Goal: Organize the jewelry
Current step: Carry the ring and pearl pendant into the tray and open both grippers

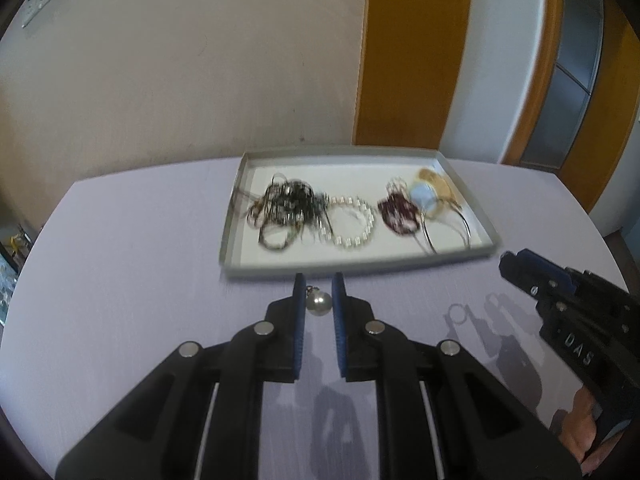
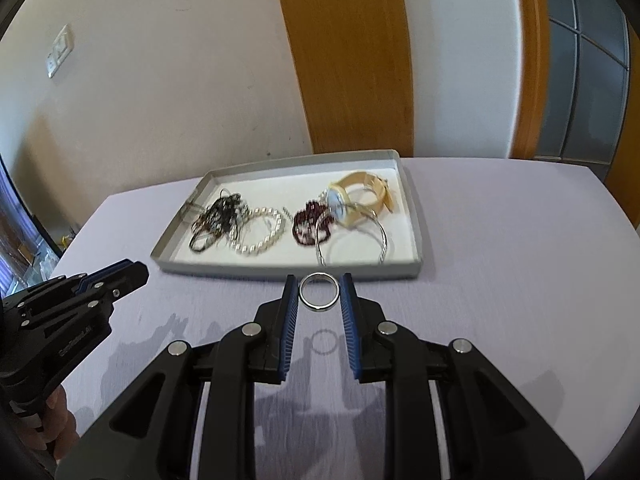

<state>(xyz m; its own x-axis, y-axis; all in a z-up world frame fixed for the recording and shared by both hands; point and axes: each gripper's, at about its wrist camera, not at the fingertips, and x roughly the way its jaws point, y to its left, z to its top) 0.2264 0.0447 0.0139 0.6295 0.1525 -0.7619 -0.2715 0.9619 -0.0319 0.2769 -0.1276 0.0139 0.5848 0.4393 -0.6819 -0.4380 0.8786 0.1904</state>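
The left gripper [image 1: 319, 292] holds a small silver ball charm [image 1: 319, 302] between its nearly closed jaws, above the table [image 1: 120, 280]. Past it sits the gray tray [image 1: 234, 216], holding a black tangled chain [image 1: 284, 208], a pearl bracelet [image 1: 352, 226], dark red beads [image 1: 398, 212], a gold watch [image 2: 360, 196] and a thin bangle [image 2: 352, 240]. On the right, the right gripper [image 2: 319, 294] pinches a silver ring [image 2: 319, 292] between its partly open jaws, just before the tray.

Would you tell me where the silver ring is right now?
In the right wrist view, the silver ring sits between the right gripper's jaws, just before the grey tray's near wall.
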